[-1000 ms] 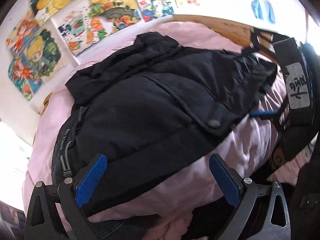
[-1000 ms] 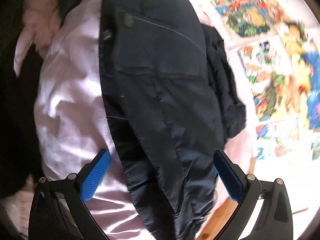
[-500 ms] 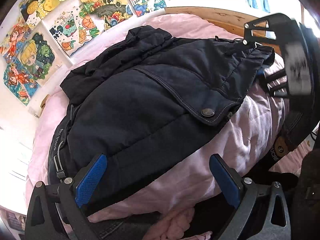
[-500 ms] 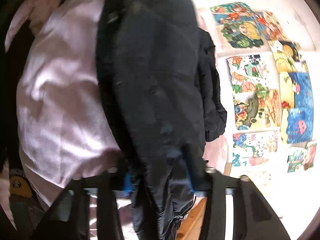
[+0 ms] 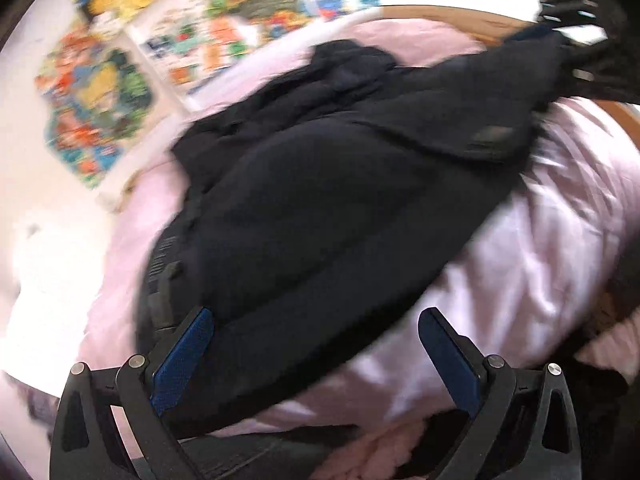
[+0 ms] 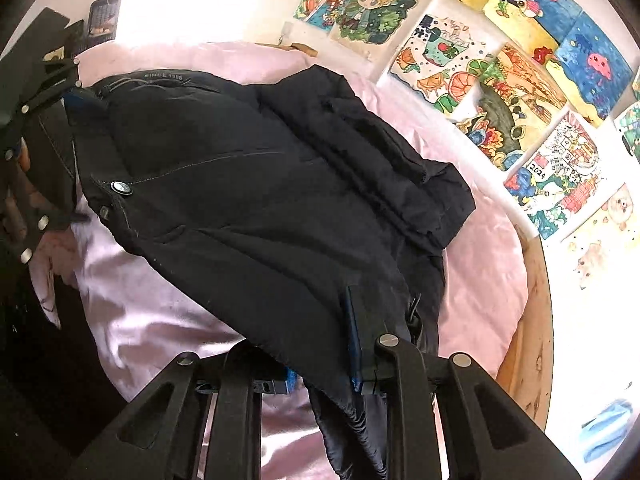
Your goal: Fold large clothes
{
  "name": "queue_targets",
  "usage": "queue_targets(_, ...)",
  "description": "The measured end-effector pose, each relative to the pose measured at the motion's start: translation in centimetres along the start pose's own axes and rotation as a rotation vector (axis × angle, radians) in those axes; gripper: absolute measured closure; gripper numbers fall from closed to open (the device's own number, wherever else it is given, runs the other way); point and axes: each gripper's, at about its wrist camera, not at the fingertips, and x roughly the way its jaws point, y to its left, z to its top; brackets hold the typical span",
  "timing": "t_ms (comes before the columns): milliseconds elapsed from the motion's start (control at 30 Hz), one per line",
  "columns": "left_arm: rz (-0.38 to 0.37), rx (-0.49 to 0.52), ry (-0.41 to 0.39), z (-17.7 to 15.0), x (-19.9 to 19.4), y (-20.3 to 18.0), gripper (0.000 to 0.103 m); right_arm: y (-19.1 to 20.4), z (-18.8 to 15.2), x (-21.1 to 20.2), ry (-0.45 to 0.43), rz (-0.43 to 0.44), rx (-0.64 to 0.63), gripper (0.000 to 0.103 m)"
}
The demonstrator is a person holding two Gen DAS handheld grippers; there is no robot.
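Observation:
A black padded jacket [image 5: 320,200] lies on the pink bedsheet [image 5: 540,264]; it also shows in the right wrist view [image 6: 248,184]. My left gripper [image 5: 316,344] is open, its blue pads either side of the jacket's near edge. It shows at the left of the right wrist view [image 6: 60,96] by the jacket's collar end. My right gripper [image 6: 332,340] is shut on the jacket's hem, with cloth bunched between the pads. It shows at the top right of the left wrist view [image 5: 576,40], blurred, lifting that corner.
Colourful drawings [image 6: 500,80] cover the white wall behind the bed. A wooden bed frame [image 6: 528,344] runs along the sheet's far edge. Dark clothing [image 5: 260,452] lies by the bed's near edge.
My right gripper has closed on the jacket's hem and swung round, lifting that corner. My left gripper stayed open and moved, blurring its view.

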Motion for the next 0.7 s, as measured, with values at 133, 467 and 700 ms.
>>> queue_targets(133, 0.087, -0.082, -0.031, 0.0, -0.5, 1.8, 0.000, -1.6, 0.4, 0.5, -0.007, -0.004, 0.014, 0.086)
queue_targets(467, 0.284, -0.174, -0.188, -0.2, -2.9, 4.3, 0.047, -4.2, 0.5, -0.9, -0.058, -0.029, 0.137, 0.086)
queue_targets(700, 0.182, -0.252, -0.249, 0.1, -3.3, 6.1, 0.090, -2.3, -0.6, -1.3, -0.020, -0.068, 0.044, 0.086)
